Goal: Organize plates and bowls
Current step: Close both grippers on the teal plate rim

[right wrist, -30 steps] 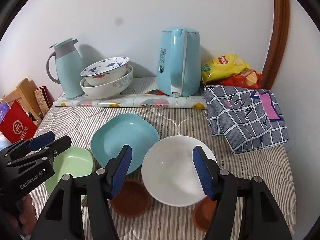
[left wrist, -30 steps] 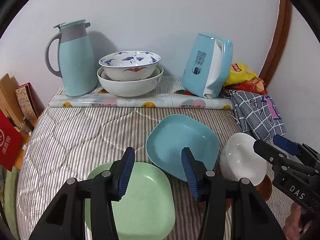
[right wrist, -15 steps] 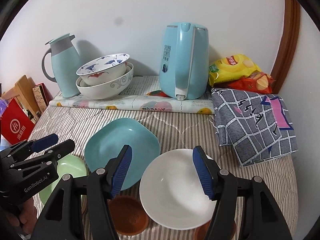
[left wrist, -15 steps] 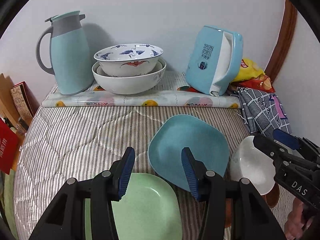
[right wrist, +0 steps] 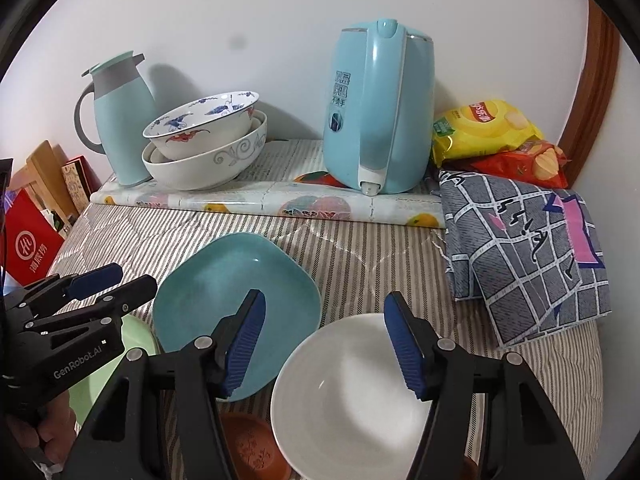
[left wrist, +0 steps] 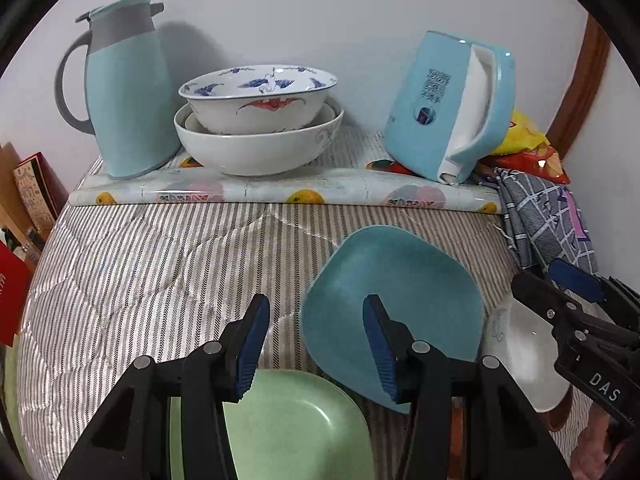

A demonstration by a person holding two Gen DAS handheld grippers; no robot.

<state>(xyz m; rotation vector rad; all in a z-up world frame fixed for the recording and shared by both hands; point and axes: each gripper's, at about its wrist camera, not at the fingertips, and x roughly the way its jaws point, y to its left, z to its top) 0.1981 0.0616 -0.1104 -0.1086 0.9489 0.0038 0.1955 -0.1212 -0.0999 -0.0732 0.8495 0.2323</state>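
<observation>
Advanced both claws, left (left wrist: 316, 344) and right (right wrist: 326, 346), lower toward plates; jaws part-open, empty; no grasp yet.

White wall (right wrist: 280, 8), brown wooden trim (right wrist: 596, 92) — striped quilt (left wrist: 140, 264)

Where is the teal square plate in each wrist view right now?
Left wrist: teal square plate sits right of centre, behind the left gripper.
Right wrist: teal square plate sits left of centre, beside the white bowl.
Shared landmark: the blue kettle at the wall.
</observation>
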